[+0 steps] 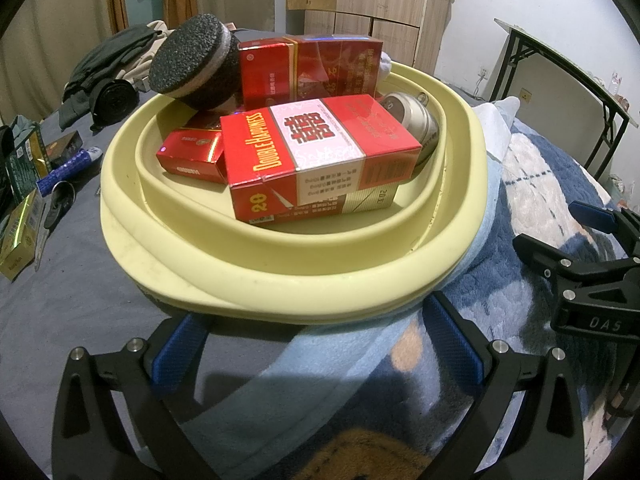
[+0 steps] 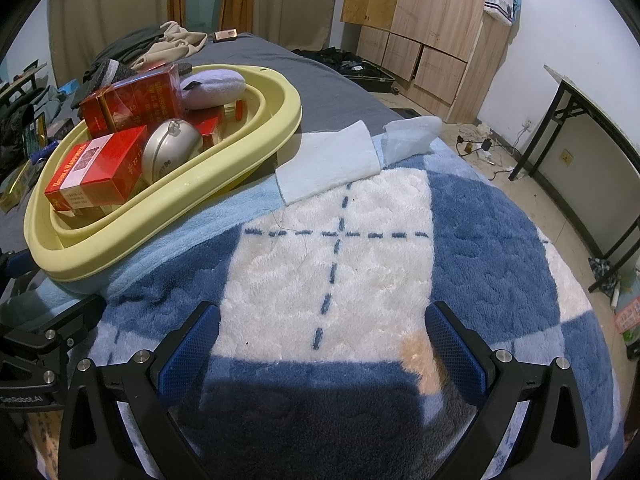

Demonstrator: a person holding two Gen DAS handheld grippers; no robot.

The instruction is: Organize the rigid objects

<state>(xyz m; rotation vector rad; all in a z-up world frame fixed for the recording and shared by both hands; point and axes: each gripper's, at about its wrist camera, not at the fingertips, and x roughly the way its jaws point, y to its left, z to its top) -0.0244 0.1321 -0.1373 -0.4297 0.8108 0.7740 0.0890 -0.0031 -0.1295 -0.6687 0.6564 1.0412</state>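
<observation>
both tongs, the left tongs (image 1: 316, 344) and the right tongs (image 2: 322, 344), hang apart and empty over the blanket (image 2: 332, 264) at the near edge of the bed (image 2: 328, 92), likely between picks. just past the left pair the yellow basin (image 1: 280, 268) rests partly on the blanket, already holding red boxes (image 1: 320, 156), a tin (image 1: 412, 116) and a black puck (image 1: 192, 60), so most rigid things seem gathered. more boxes (image 1: 20, 236) lie loose at the bed's left edge, probably next.

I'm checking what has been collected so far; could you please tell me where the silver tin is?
The silver tin lies inside the yellow basin, on its right side in the left wrist view, behind the Double Happiness box.
</observation>
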